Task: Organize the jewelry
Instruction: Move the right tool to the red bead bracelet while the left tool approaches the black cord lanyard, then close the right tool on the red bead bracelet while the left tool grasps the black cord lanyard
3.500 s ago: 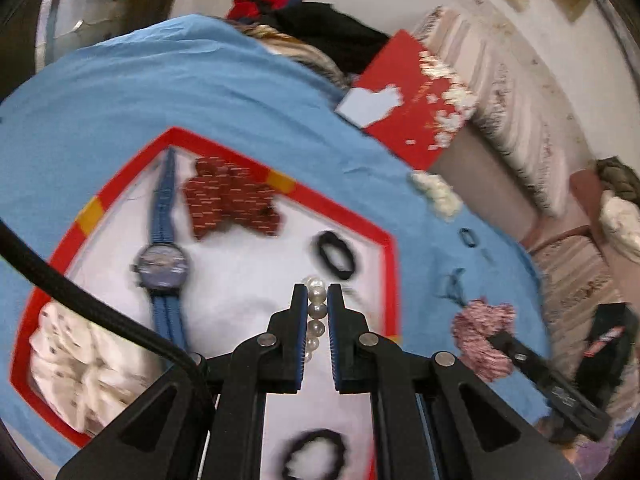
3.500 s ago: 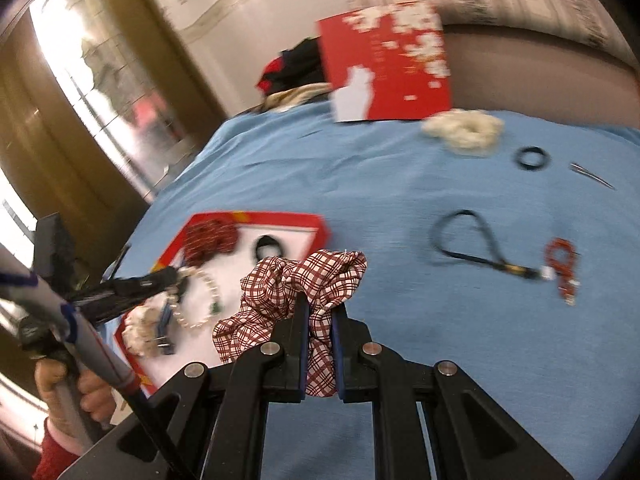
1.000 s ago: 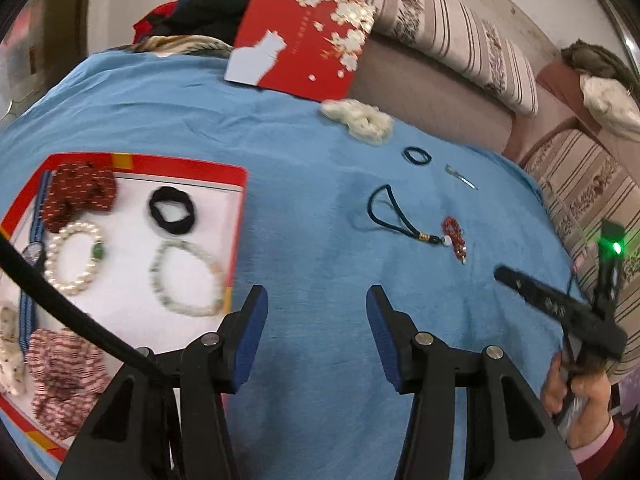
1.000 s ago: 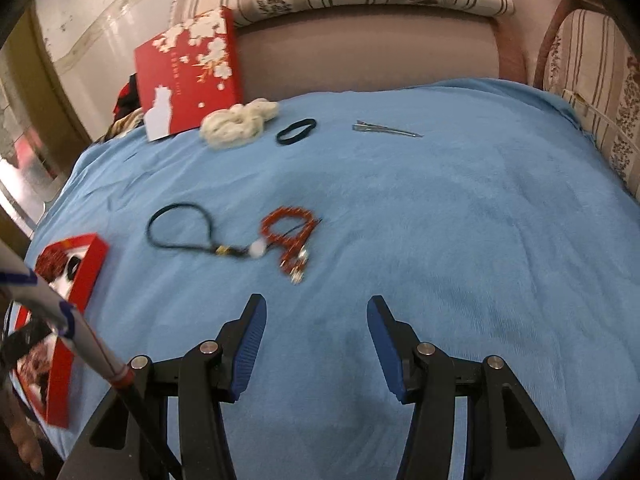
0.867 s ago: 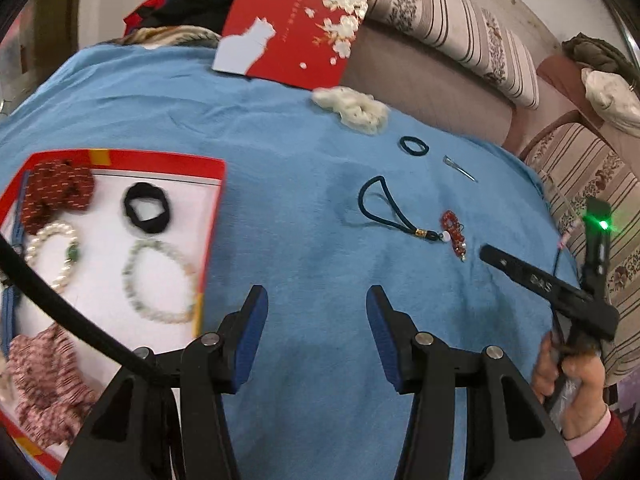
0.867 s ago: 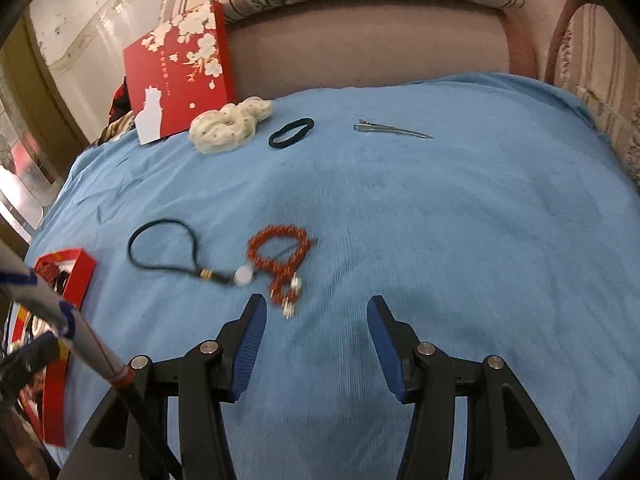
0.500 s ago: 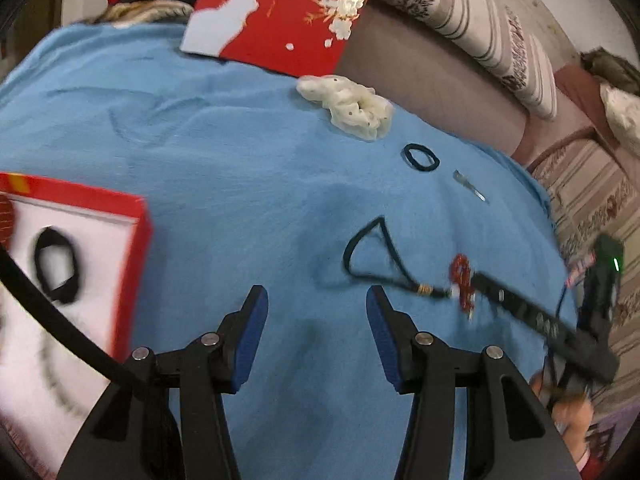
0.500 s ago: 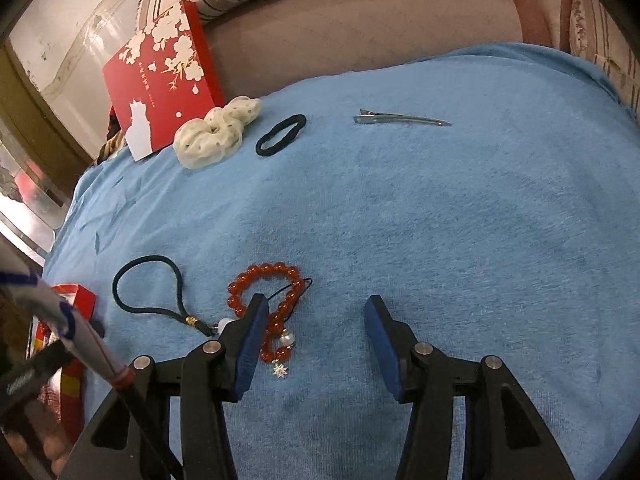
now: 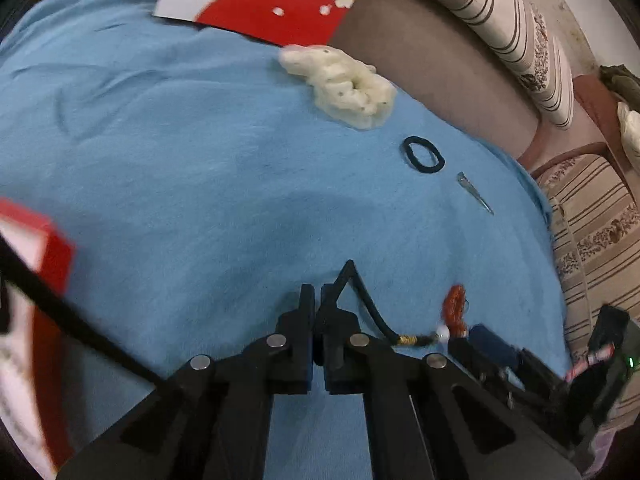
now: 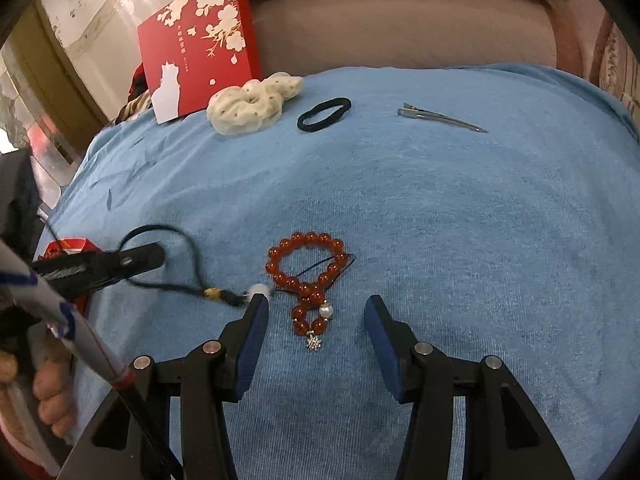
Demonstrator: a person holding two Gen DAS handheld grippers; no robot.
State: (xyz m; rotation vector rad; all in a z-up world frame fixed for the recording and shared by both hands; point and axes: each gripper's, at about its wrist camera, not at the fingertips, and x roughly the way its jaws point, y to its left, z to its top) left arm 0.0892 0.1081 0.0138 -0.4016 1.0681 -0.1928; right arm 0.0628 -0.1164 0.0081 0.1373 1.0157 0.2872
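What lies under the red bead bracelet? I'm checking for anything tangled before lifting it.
Under the red bead bracelet shows the blue cloth, and a thin black thread crosses its ring. Whatever lies directly beneath the beads is covered.

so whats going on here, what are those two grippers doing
A person is sorting jewelry off a blue cloth with a gripper in each hand. The left gripper has shut on the black cord loop. The right gripper is open, with the lower end of the red bead bracelet between its fingers, not gripped. A cream scrunchie, black hair tie and metal clip lie further back.
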